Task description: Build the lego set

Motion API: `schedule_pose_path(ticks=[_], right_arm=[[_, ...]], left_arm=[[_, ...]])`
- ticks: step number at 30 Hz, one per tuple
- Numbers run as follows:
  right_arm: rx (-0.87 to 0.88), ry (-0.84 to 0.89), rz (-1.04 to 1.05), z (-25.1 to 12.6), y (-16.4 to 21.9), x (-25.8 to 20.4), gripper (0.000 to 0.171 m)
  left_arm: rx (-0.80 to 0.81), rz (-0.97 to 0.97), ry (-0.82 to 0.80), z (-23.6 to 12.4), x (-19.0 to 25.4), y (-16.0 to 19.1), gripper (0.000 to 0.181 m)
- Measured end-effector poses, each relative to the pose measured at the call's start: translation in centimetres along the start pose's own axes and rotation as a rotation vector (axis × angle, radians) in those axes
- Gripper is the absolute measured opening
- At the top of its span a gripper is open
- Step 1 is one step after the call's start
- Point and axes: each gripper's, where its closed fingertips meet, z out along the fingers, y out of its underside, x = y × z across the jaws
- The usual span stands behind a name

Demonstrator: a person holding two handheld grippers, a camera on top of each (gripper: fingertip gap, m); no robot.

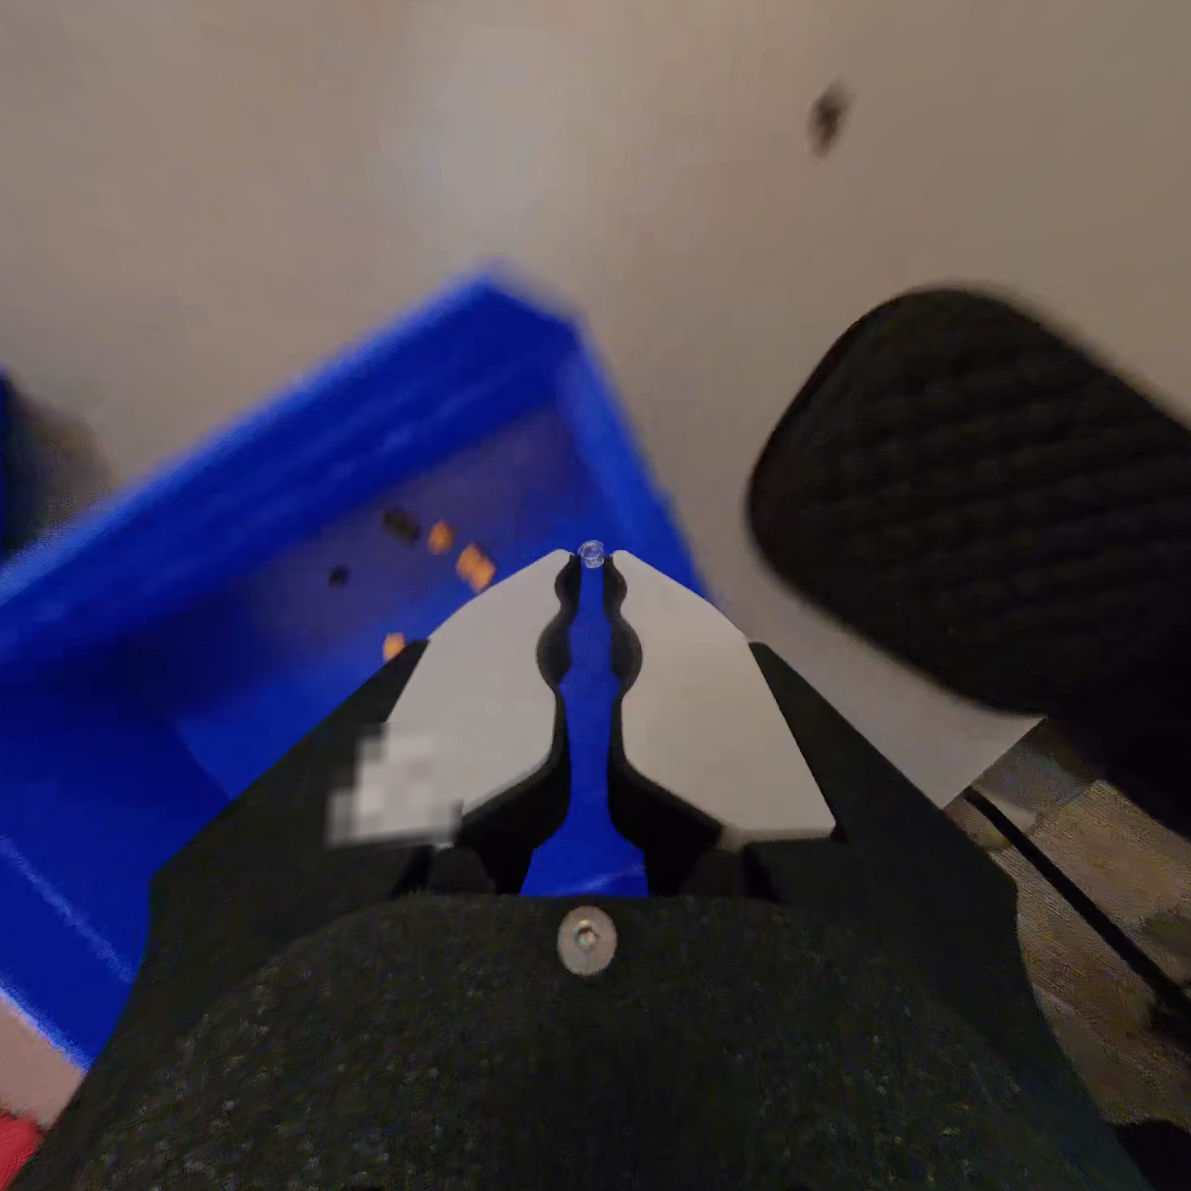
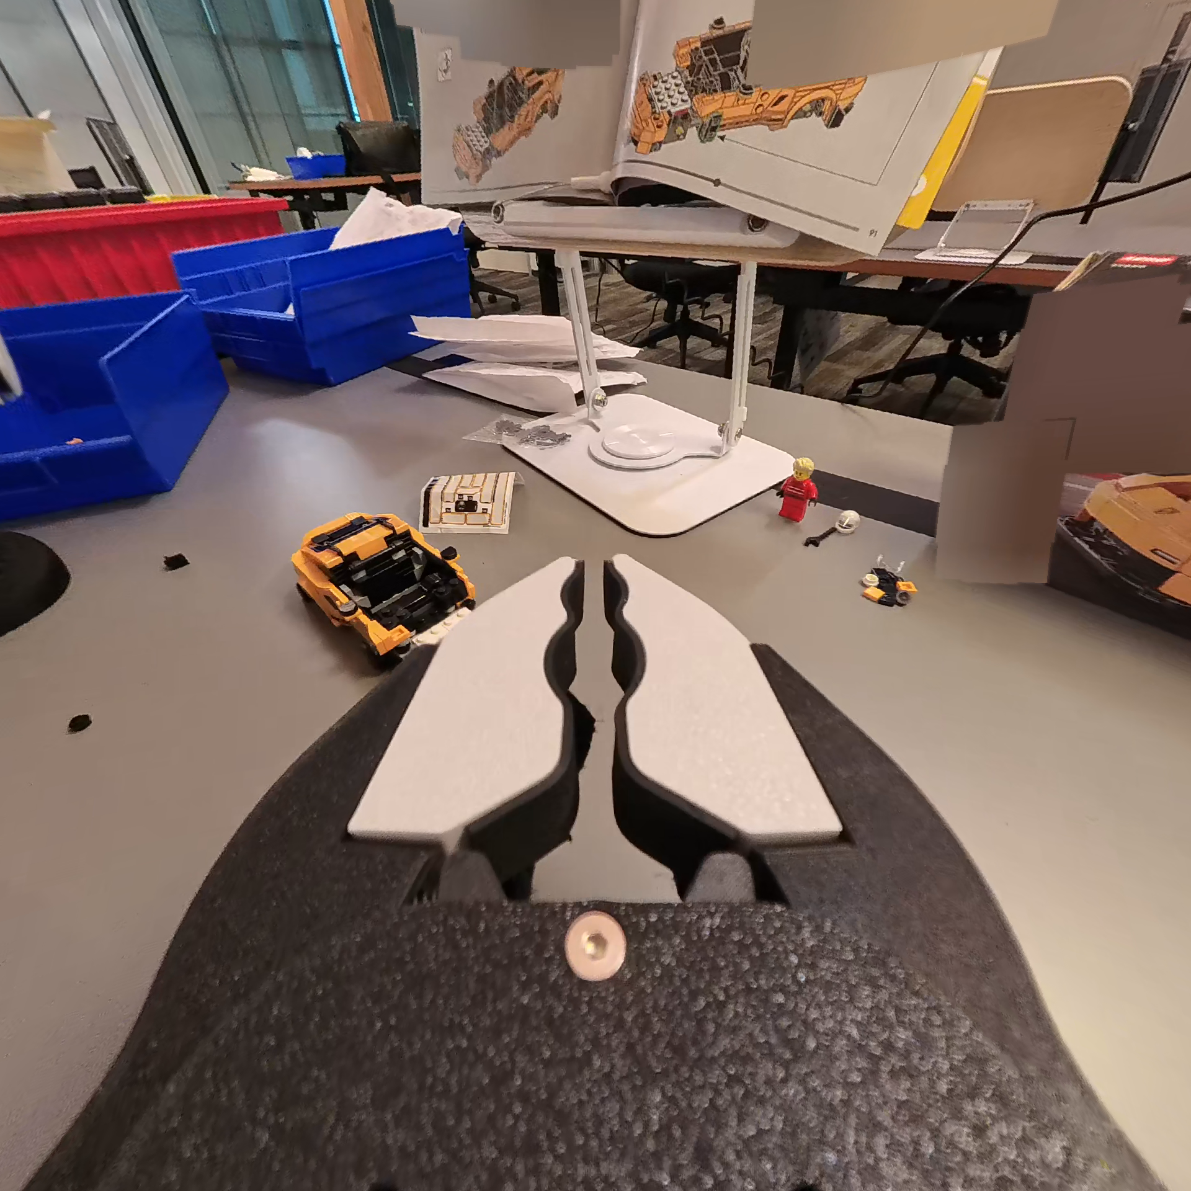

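The left gripper [image 1: 591, 559] pinches a tiny clear round stud [image 1: 591, 554] at its very tips, above a blue parts bin [image 1: 271, 451] holding a few orange and black pieces [image 1: 475, 566], apparently a fresh pick for the build. The right gripper [image 2: 593, 567] hangs empty, jaws nearly together, beside the half-built orange car [image 2: 380, 577] on the grey table [image 2: 193, 709], under the propped instruction booklet [image 2: 741, 122].
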Motion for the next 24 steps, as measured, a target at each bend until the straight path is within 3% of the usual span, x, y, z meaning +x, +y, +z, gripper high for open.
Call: schedule_pose_path(ticks=[5, 11, 19, 24], right_arm=[[0.021, -0.013, -0.016, -0.5, -0.5, -0.4, 0.005], [0.028, -0.032, -0.018, -0.9, -0.5, -1.1, 0.004], [0.014, -0.056, -0.050, -0.9, -0.4, -1.7, 0.003], [0.005, -0.050, -0.051, -0.8, -0.2, -1.6, 0.003]], left_arm=[[0.085, 0.198, 0.127, 4.8, 9.1, -9.2, 0.007], [0.092, 0.262, 0.205, 11.4, 13.5, -14.9, 0.006], [0.098, 0.290, 0.223, 12.3, 14.6, -15.6, 0.007], [0.159, 0.354, 0.227, 12.0, 15.3, -15.0, 0.025]])
